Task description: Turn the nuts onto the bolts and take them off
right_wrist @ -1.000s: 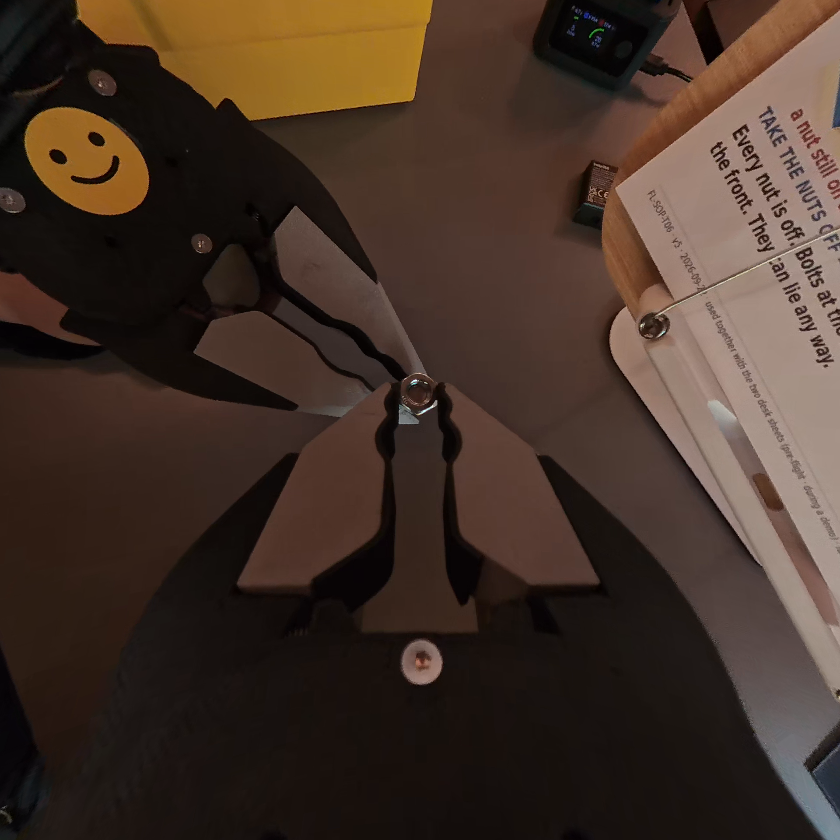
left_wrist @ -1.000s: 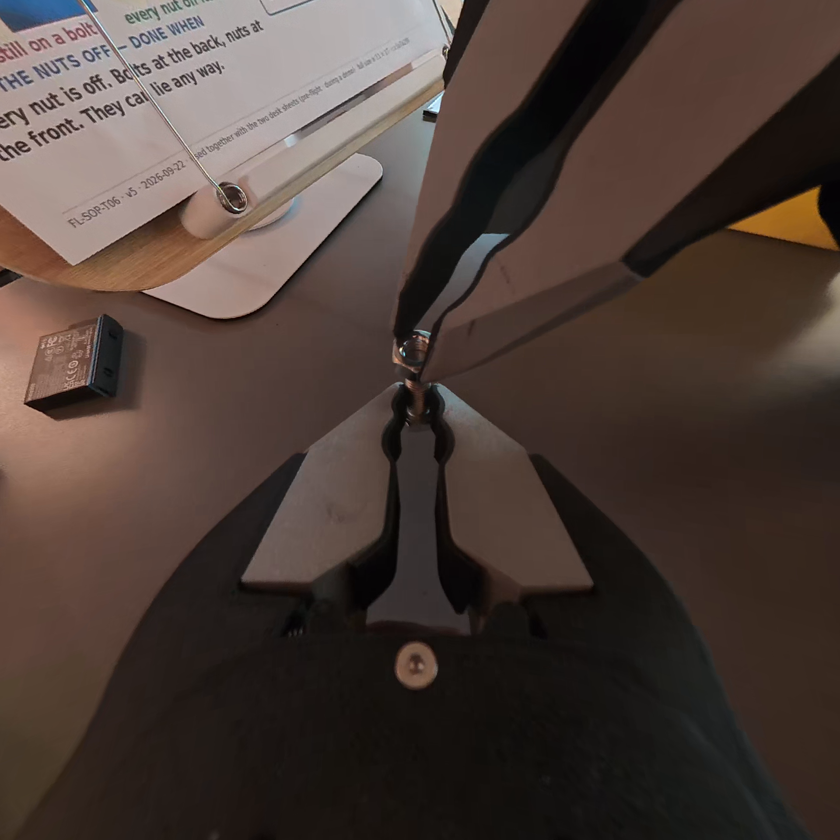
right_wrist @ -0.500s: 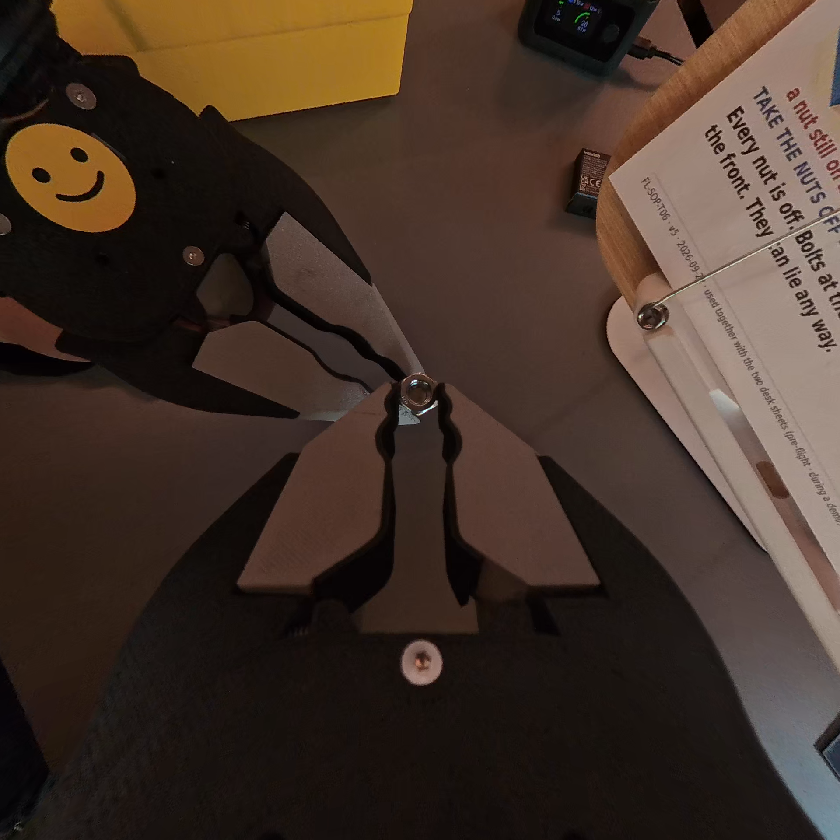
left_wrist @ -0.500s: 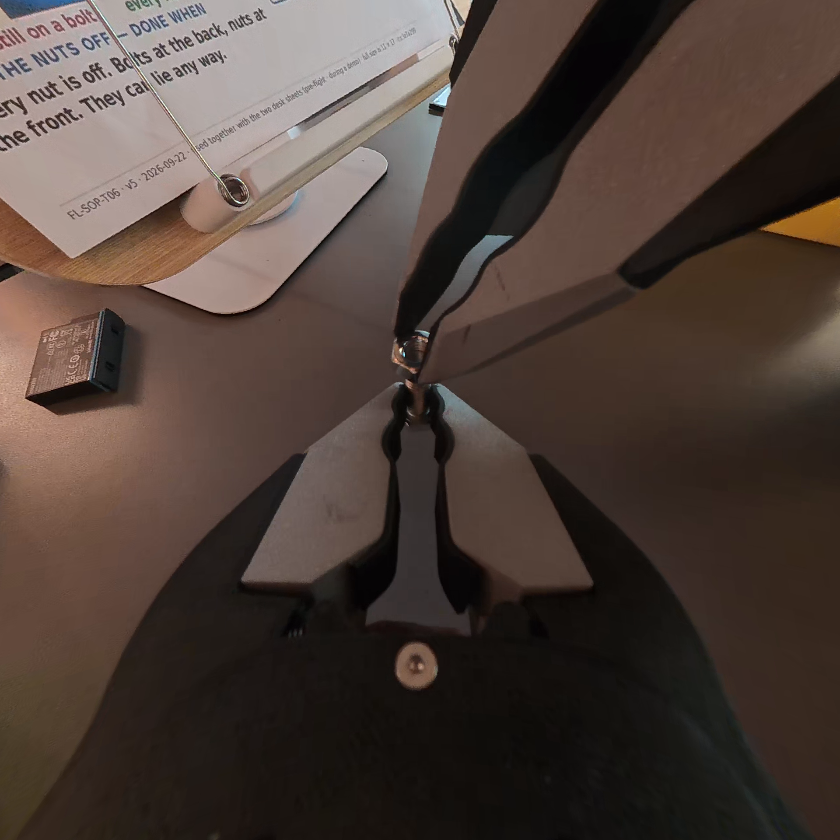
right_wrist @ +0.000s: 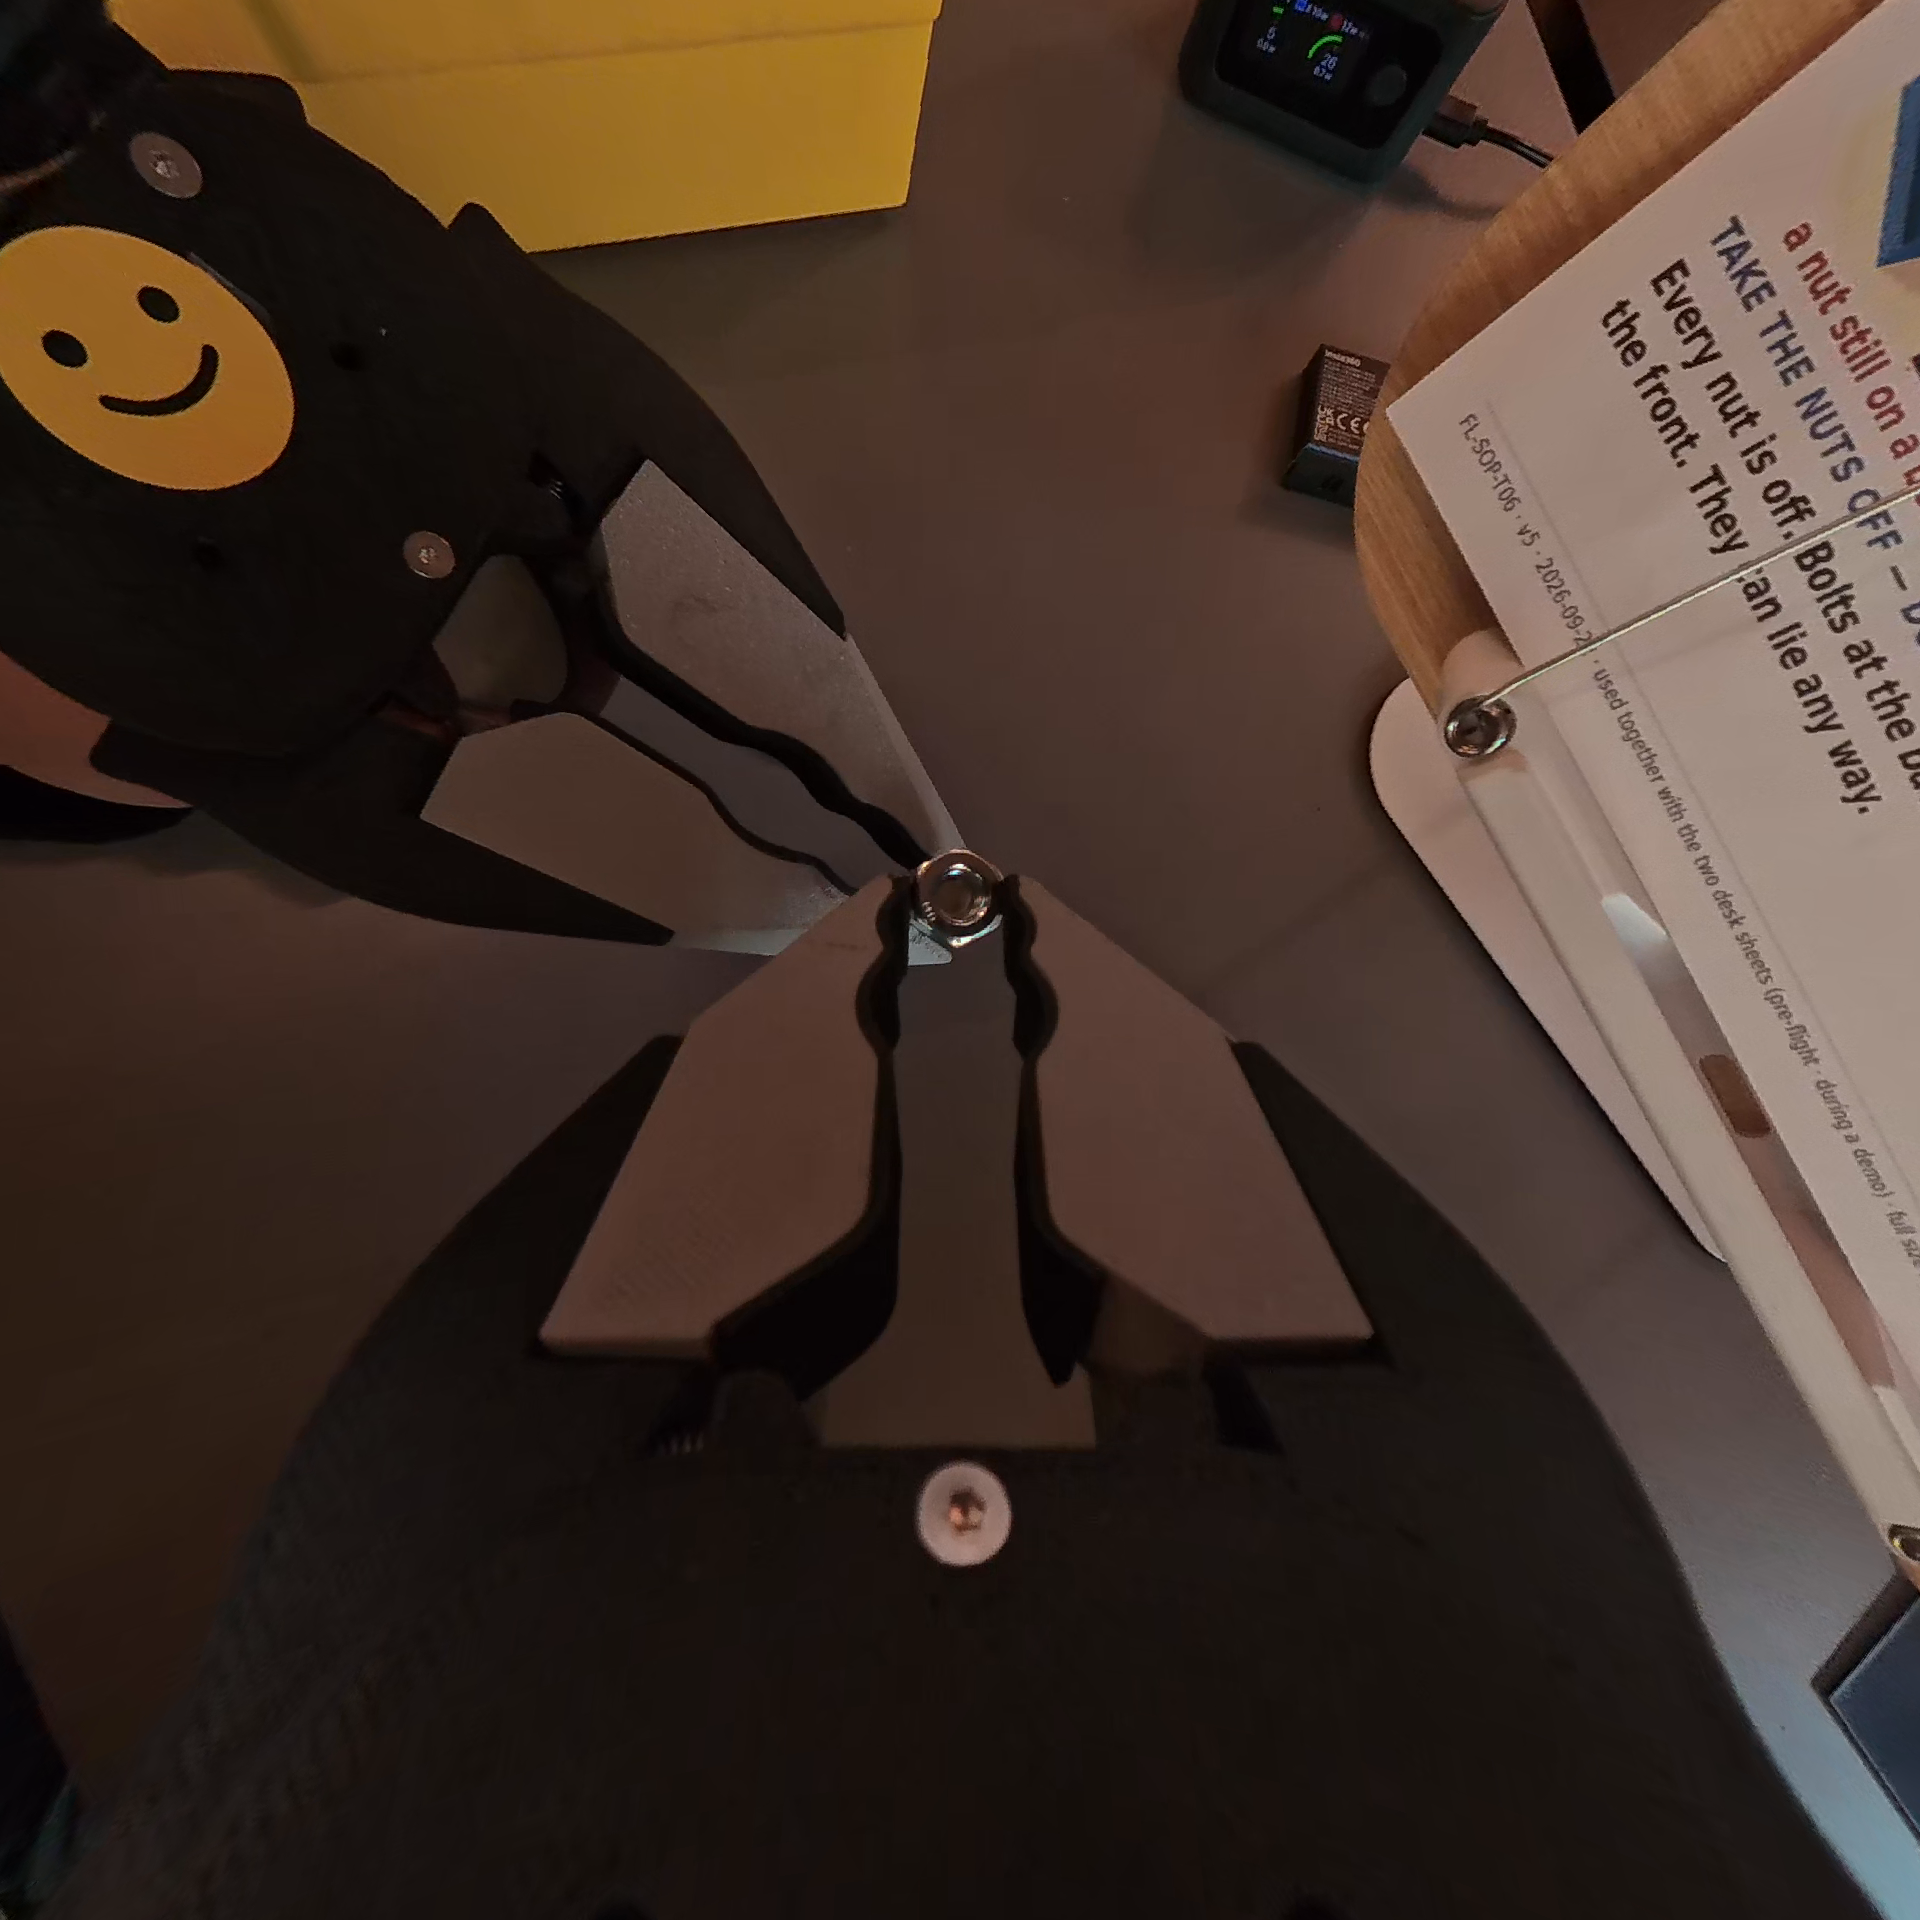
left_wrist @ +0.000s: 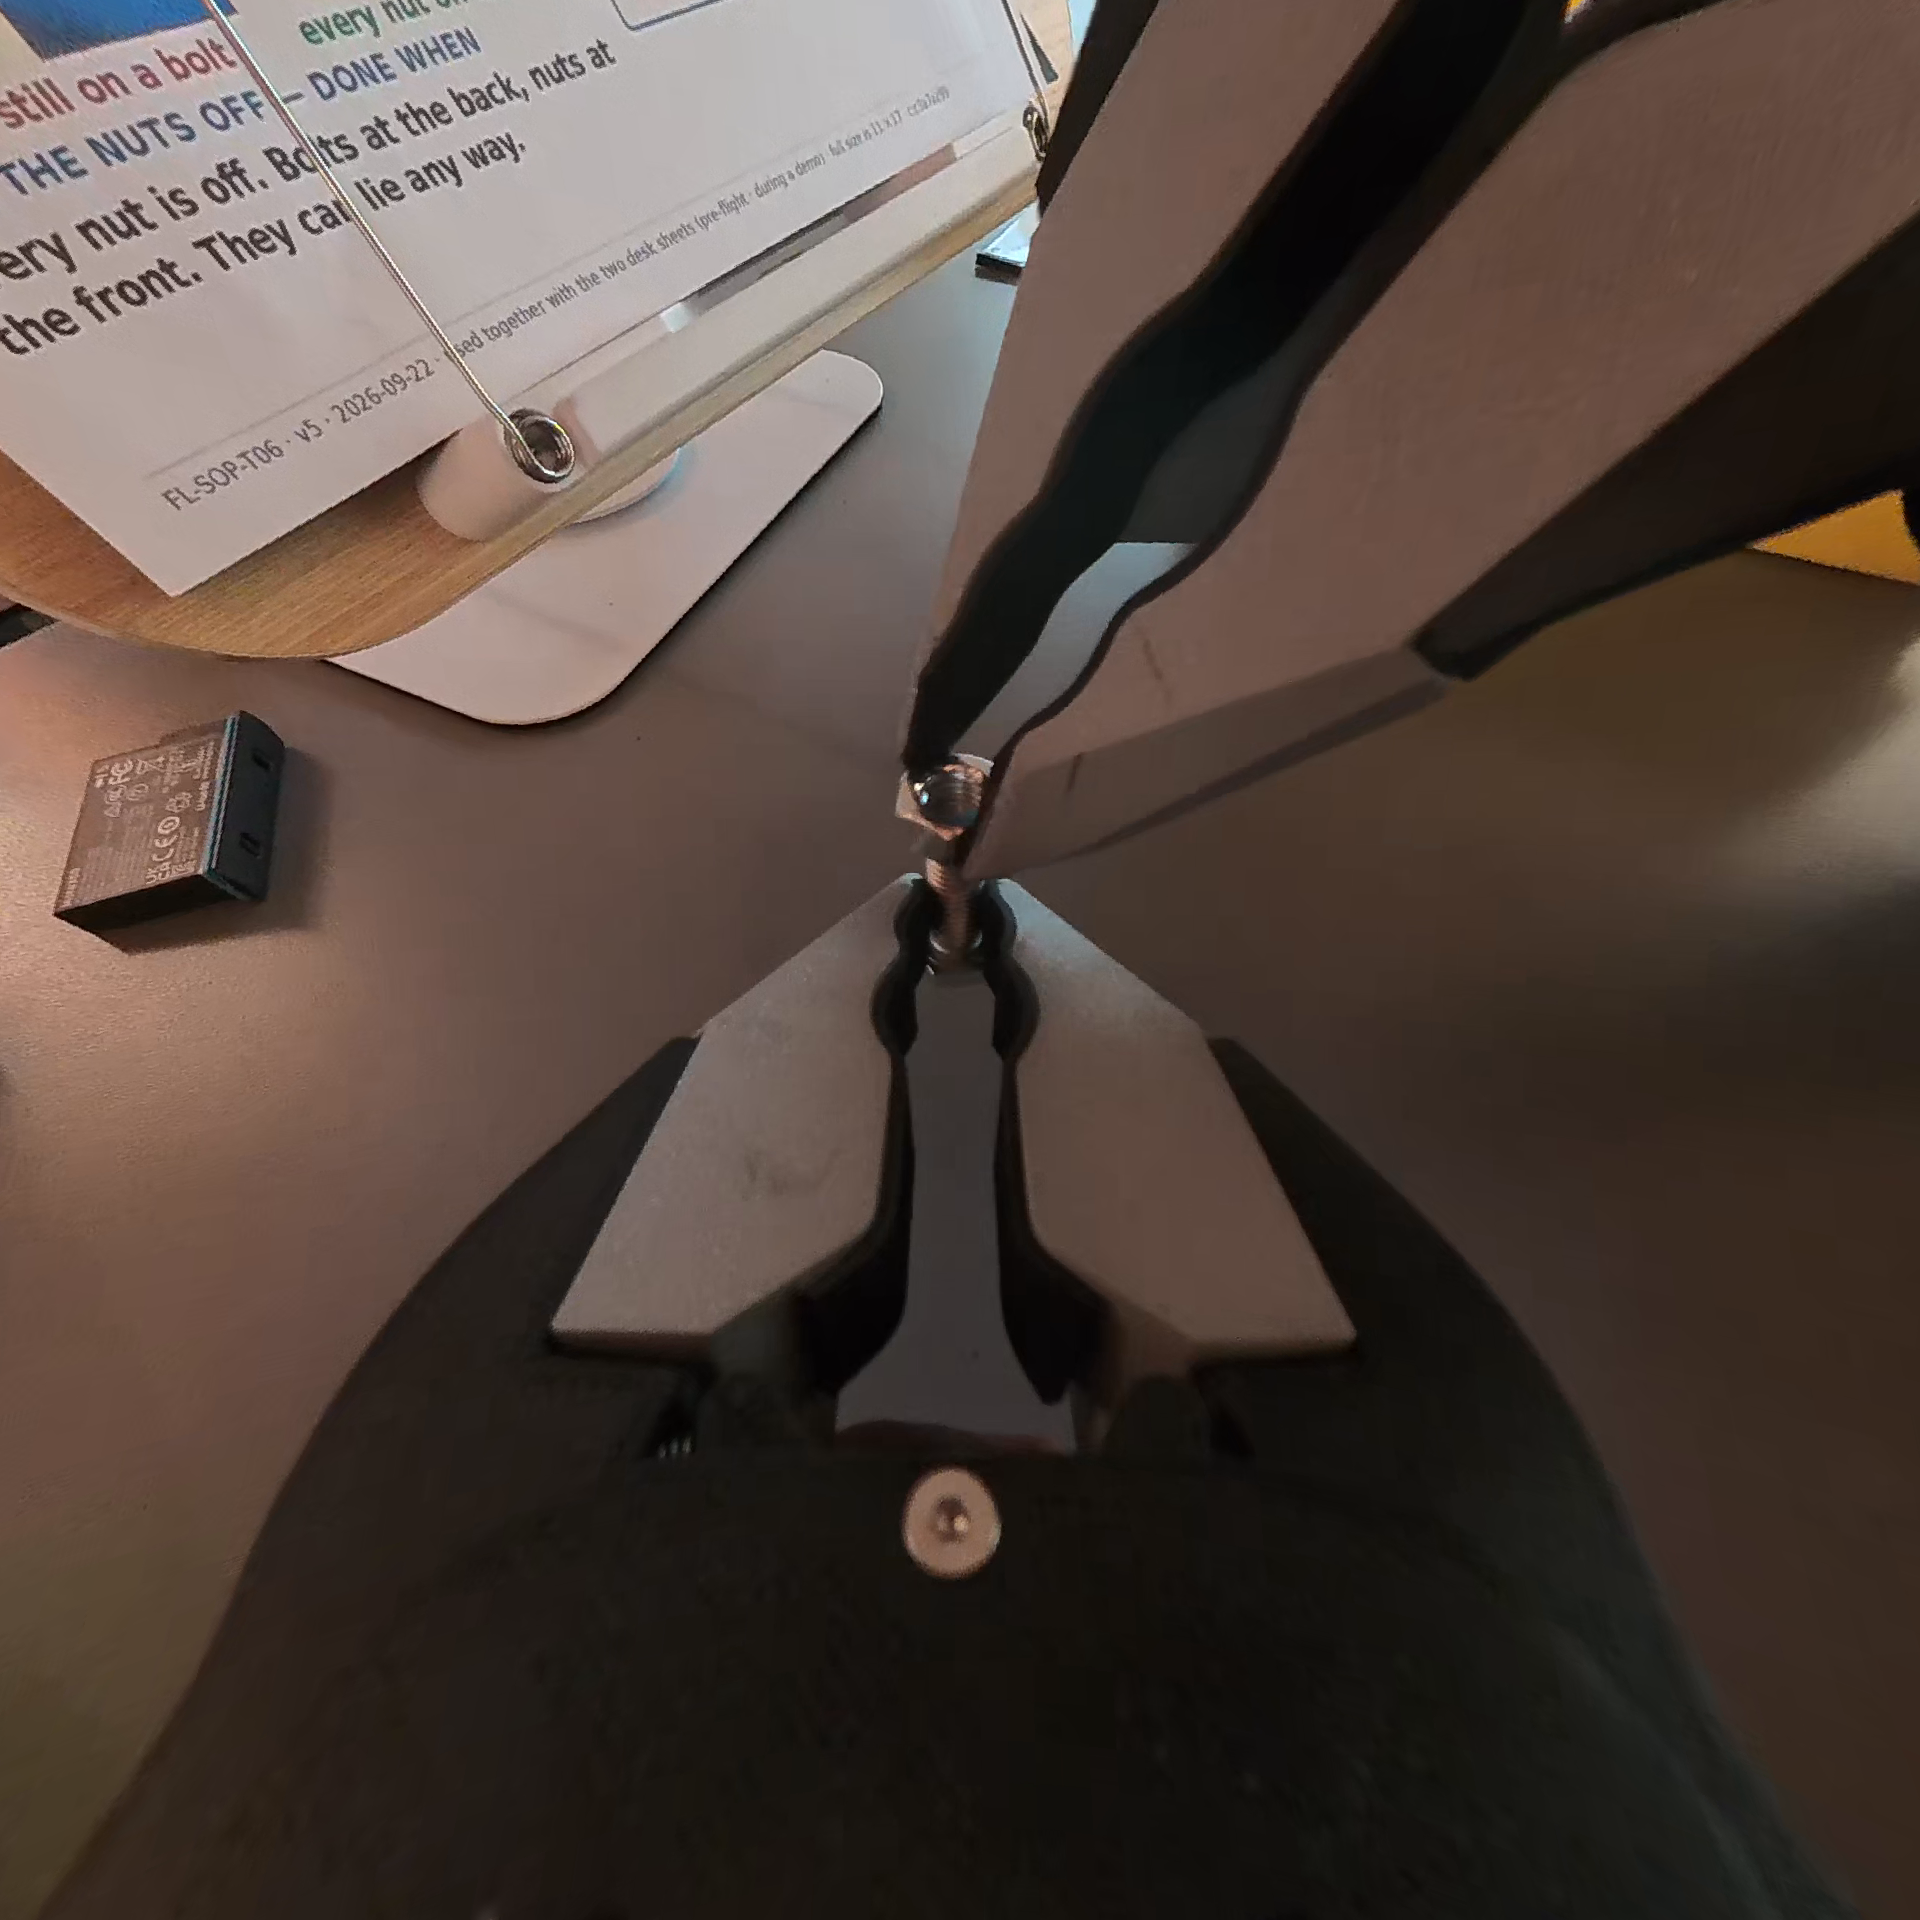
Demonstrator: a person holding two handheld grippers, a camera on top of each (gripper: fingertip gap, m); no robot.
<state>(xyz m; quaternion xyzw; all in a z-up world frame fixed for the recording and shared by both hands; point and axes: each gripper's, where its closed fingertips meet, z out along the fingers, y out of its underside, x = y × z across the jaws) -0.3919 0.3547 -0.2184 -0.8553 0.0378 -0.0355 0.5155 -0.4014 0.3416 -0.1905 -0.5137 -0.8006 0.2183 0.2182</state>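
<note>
Two grey-fingered grippers meet tip to tip above your dark grey table (left_wrist: 1455,1039). Your left gripper (left_wrist: 954,940) is pinched nearly closed on the head end of a small threaded steel bolt (left_wrist: 948,896), whose shank points forward out of its tips. Your right gripper (right_wrist: 954,914) is clamped narrowly on a shiny steel hex nut (right_wrist: 954,902) sitting on that shank's far end. In your left wrist view the nut (left_wrist: 943,798) lies just ahead of the left tips. A flat black battery pack (left_wrist: 171,826) lies well to their left, near a wooden document stand (left_wrist: 312,613) holding a white printed sheet (left_wrist: 436,239). A yellow box (right_wrist: 623,114) sits far ahead of your right gripper.
</note>
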